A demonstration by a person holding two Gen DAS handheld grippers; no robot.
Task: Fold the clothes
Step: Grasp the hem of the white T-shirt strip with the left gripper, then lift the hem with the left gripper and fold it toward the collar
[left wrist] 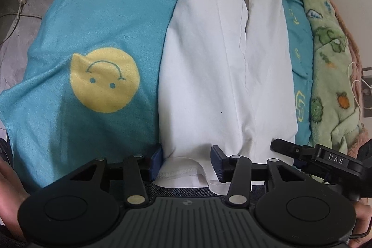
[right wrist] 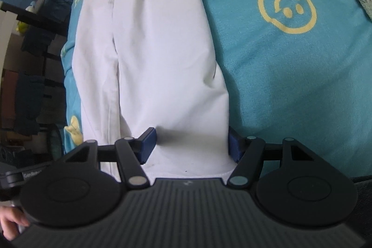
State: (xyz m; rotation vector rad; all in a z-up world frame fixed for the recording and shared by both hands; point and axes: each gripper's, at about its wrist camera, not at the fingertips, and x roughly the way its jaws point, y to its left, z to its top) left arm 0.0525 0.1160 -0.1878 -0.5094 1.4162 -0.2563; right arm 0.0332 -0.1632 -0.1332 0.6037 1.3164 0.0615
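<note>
White trousers (left wrist: 223, 66) lie lengthwise on the teal bed cover (left wrist: 97, 22), their long axis running straight away from both grippers toward the far end. The left gripper (left wrist: 186, 162) straddles the near hem at one corner, jaws partly apart and not pinching cloth. The right gripper (right wrist: 193, 143) stands wider around the other near corner, fabric between its fingers but not clamped.

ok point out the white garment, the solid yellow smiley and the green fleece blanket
white garment (left wrist: 209, 66), left wrist view, on the flat middle of the cloth
solid yellow smiley (left wrist: 104, 79), left wrist view, on the middle of the yellow face
green fleece blanket (left wrist: 330, 62), left wrist view, on its printed surface at the right side
</note>
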